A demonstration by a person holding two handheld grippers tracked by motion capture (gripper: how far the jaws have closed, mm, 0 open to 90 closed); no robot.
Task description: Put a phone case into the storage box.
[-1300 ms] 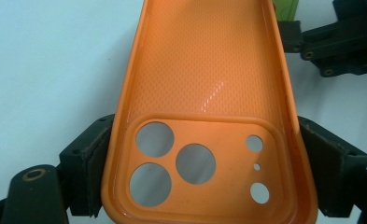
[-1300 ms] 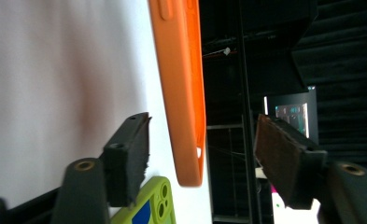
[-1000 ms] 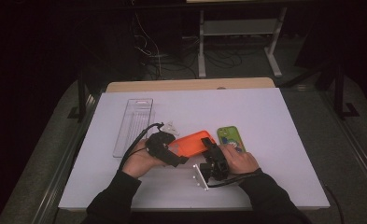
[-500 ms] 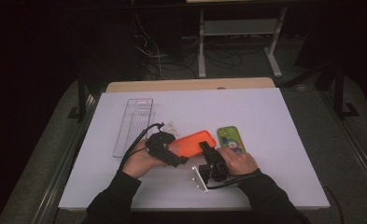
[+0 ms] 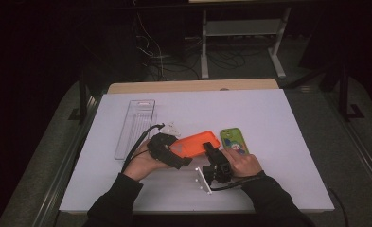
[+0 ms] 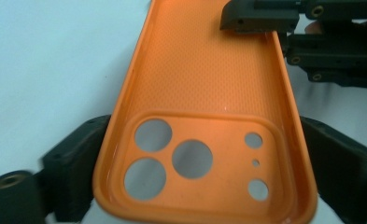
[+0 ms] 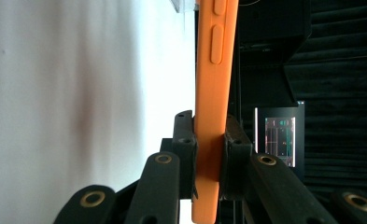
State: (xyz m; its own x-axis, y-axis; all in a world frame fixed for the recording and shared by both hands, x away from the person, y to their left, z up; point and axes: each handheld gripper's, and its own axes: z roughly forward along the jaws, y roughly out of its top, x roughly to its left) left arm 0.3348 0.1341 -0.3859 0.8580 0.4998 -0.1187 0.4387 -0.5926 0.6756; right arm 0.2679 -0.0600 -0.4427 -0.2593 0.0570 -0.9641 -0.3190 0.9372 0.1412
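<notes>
Left gripper (image 5: 186,158) spans camera end of orange phone case (image 5: 198,143), jaws wide across its width, just opening a little; grip or slack: can't tell

Right gripper (image 5: 211,152) clenched on case side wall, jaws just closed

Case above white surface (image 5: 278,123), between grippers

Advice: keep right pinch firm near edge, hold case level

Count: 1 clear tray (image 5: 135,127), 1 orange case, 1 green phone case (image 5: 234,140), 2 grippers

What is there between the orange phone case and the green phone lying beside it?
Nothing visible. The orange case is held by the left gripper across its camera end and by the right gripper on its edge. Bare white table separates it from the green phone.
</notes>
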